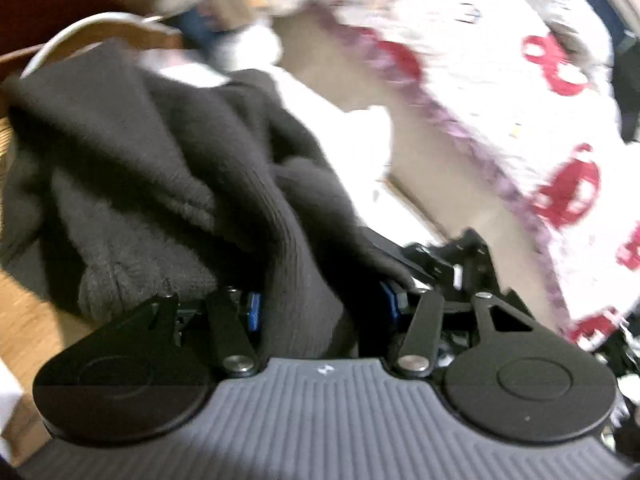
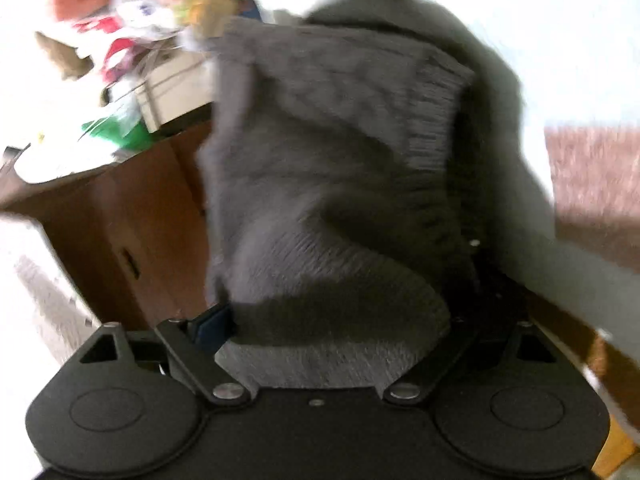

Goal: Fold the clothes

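Jaws of the left gripper (image 1: 326,304) stand half open with a ribbed fold of the dark sweater (image 1: 168,168) running between the blue pads (image 1: 255,312); whether they pinch it cannot be told. That sweater lies heaped at the left, beside a white blanket (image 1: 500,92) with red figures. From the right wrist, the right gripper (image 2: 336,328) has its jaws wide, grey knit (image 2: 320,152) bunched between them and hanging in front of a brown cabinet (image 2: 120,232); blur hides any contact.
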{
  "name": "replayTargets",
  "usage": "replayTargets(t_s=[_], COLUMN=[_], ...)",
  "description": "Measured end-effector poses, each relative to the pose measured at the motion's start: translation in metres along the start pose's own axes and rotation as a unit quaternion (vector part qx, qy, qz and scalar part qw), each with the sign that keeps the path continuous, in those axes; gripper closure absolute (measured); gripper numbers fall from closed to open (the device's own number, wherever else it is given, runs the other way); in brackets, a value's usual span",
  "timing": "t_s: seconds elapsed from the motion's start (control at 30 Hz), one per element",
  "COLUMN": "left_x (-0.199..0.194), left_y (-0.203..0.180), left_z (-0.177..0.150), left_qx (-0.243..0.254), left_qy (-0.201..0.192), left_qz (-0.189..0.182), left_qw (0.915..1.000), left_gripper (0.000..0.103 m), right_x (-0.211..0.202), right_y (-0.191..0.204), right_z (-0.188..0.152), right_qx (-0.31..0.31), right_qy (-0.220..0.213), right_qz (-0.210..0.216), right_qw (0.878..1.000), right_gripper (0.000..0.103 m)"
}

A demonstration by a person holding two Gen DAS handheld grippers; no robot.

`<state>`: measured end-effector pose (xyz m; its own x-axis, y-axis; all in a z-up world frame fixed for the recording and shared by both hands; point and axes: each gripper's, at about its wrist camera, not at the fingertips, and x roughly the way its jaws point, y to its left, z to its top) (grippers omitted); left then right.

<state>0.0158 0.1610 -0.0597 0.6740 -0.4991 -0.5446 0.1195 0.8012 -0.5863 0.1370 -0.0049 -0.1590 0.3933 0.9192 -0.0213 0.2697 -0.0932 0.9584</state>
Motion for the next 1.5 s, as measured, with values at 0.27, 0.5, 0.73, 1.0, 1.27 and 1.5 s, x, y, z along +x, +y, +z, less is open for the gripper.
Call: replayTargets(t_s=[0.27, 0.5, 0.73, 1.0, 1.27, 1.5], left_x=[0.019, -0.002, -0.014, 0.001, 0.039, 0.031], left_y=[-0.063, -0.048, 0.007, 0.031, 0.081, 0.061], left_z=[0.001, -0.005, 0.005, -0.008, -0.027, -0.026], left_qx=[0.07, 0.061, -0.03, -0.078, -0.185, -0.156], left_qy=[0.046, 0.018, -0.008, -0.001, 0.016, 0.039], left_qz=[-0.021, 0.15, 0.325, 0.303, 0.15, 0.041], left_qw=[0.9963, 0.9867, 0.9453, 0.9499, 0.9711, 0.9861], left_gripper=[0.031, 0.019, 0.015, 0.015, 0.045, 0.082], right_x=[-0.061, -0.121, -0.121, -0.074, -0.007, 0.012], right_y=[0.089, 0.086, 0.099, 0.081, 0.027, 0.03], right_z=[-0.021, -0.021, -0.021, 0.058, 0.078, 0.05], right_qx=[-0.198, -0.247, -0.311, -0.132, -0.046, -0.037], right_qy=[0.005, -0.116, -0.119, -0.15, -0.063, -0.006], right_qz=[-0.03, -0.216, -0.237, -0.392, -0.267, -0.171], right_qw=[0.98, 0.937, 0.913, 0.898, 0.961, 0.985], right_gripper=[0.011, 0.011, 0.011, 0.004, 0.059, 0.066])
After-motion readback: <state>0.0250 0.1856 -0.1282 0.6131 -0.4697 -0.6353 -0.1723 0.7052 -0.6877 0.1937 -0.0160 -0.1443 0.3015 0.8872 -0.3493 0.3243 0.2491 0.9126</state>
